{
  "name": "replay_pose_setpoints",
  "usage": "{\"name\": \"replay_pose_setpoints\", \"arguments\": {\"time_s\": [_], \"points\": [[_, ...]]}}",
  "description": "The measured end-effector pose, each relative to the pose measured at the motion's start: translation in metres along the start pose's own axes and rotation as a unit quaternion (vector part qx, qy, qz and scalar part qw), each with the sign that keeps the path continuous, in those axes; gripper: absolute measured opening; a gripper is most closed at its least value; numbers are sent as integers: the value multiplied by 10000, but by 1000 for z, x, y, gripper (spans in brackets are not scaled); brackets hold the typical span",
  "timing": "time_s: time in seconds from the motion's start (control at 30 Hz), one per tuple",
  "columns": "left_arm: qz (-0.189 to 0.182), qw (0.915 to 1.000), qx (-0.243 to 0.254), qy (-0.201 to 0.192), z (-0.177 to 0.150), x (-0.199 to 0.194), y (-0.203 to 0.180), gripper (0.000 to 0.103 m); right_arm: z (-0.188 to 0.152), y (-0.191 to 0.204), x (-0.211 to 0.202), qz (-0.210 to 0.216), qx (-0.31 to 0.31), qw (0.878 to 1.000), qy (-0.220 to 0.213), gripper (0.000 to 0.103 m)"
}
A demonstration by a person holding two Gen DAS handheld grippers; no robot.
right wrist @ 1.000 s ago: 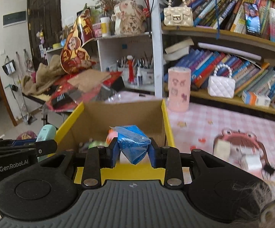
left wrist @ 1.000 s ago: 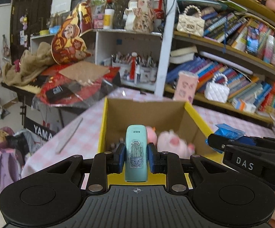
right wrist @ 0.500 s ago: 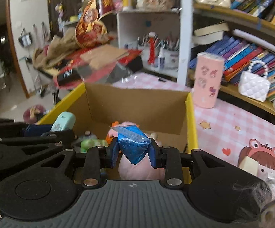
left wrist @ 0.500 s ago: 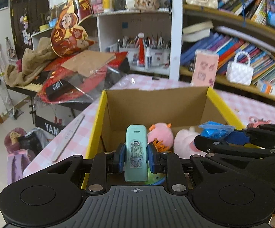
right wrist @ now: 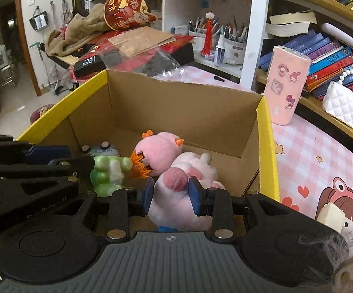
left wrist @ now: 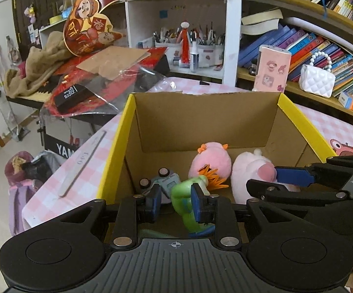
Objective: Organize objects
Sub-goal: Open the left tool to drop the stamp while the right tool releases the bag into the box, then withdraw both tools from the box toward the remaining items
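Release is the news on both sides: half a second ago the left gripper [left wrist: 175,201] pinched a mint-green case with a cactus print and the right gripper [right wrist: 171,196] pinched a blue bag, and now neither item sits between any pads. The left jaws have just been opening and stand narrowly parted with nothing between them. The green toy [left wrist: 183,195] seen through the gap lies beyond them on the box floor. The right jaws are likewise slightly apart and appear empty. The pale pink plush [right wrist: 188,171] fills the gap from behind, and whether the pads brush it cannot be told. Both tools now point down into the yellow-rimmed cardboard box [left wrist: 200,122], lower and further in than a second ago. A pale green sliver [left wrist: 152,233] under the left tool is probably the dropped case, and a blue scrap [right wrist: 167,228] under the right tool is probably the bag, though both are mostly hidden by the gripper bodies. If so, both items have joined the round pink plush [left wrist: 213,161] and the toy car [left wrist: 164,180] in the box, and this round of sorting looks finished. Things well apart on the pink checked tablecloth [right wrist: 310,151], such as the pink sticker-covered case [right wrist: 286,85], may be next.
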State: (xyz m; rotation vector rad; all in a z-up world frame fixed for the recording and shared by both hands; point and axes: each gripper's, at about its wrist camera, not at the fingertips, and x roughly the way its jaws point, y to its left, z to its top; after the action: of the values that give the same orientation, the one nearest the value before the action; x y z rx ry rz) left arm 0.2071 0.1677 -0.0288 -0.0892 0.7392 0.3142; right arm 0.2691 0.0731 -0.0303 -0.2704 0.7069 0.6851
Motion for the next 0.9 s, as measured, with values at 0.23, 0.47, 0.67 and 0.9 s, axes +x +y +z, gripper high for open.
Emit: {"name": "replay_pose_setpoints", "arguments": {"time_s": [0.23, 0.47, 0.67, 0.9], "points": [[-90, 9989, -183, -432, 7, -25, 11, 56, 5, -5, -25, -183, 335, 9986, -376, 38], [-289, 9957, -323, -822, 5, -64, 22, 75, 1, 3, -67, -416, 596, 9941, -807, 42], [-368, 9950, -352, -864, -15, -89, 34, 83, -16, 19, -100, -696, 657, 9908, -960, 50], [-438, 9964, -333, -639, -51, -110, 45, 84, -52, 45, -128, -960, 773, 9891, -803, 53]]}}
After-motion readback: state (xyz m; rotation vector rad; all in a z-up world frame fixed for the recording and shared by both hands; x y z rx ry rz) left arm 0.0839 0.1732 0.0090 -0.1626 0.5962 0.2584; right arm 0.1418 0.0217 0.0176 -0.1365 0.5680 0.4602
